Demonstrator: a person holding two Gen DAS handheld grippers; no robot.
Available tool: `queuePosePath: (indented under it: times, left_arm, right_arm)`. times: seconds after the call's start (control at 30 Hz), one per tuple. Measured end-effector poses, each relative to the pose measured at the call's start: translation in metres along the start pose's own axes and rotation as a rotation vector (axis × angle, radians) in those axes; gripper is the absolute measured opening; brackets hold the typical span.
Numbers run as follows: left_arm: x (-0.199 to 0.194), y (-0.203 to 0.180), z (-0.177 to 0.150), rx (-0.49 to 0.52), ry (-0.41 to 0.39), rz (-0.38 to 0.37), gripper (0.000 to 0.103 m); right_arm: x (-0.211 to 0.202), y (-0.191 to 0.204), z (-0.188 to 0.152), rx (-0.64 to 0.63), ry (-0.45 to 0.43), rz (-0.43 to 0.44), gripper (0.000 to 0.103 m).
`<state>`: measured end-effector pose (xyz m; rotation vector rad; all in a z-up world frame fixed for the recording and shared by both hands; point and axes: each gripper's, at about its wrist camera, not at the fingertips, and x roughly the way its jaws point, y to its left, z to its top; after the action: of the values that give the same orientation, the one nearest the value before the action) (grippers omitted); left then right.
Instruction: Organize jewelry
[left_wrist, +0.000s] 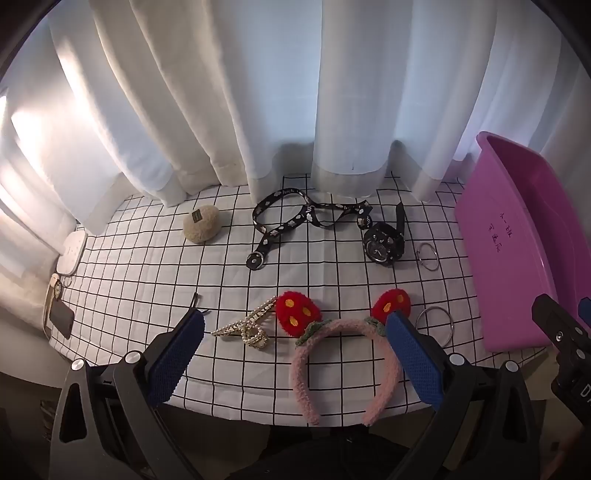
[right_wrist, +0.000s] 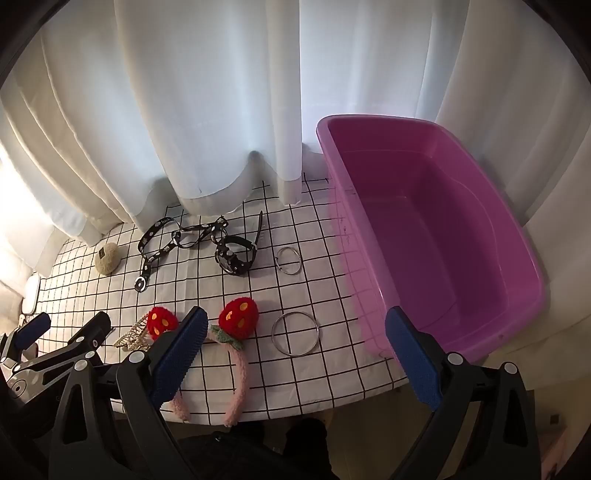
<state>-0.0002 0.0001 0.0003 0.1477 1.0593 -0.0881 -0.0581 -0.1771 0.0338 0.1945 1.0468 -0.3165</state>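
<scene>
A pink fuzzy headband (left_wrist: 306, 373) with two red strawberries lies at the table's near edge, between the open jaws of my left gripper (left_wrist: 295, 332); it also shows in the right wrist view (right_wrist: 238, 354). A pearl hair claw (left_wrist: 245, 328) lies left of it. Behind are a black lanyard (left_wrist: 291, 218), a black watch (left_wrist: 382, 243), a small silver ring (left_wrist: 428, 256) and a large silver bangle (right_wrist: 295, 333). A beige fuzzy clip (left_wrist: 201, 223) lies far left. My right gripper (right_wrist: 295, 334) is open and empty, above the bangle. The purple bin (right_wrist: 436, 236) holds nothing visible.
A black-grid white cloth (left_wrist: 147, 266) covers the table. White curtains (left_wrist: 258, 92) hang right behind it. A white device (left_wrist: 72, 253) and a dark phone-like item (left_wrist: 61, 317) sit at the far left edge.
</scene>
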Motion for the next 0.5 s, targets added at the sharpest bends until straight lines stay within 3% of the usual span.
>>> queuePosePath:
  times: [0.5]
  left_arm:
    - [-0.0006,-0.0004,-0.0003,0.003,-0.001,0.001,0.097]
  right_arm:
    - [0.0022,-0.0035,-0.0002,0.002,0.005,0.001,0.092]
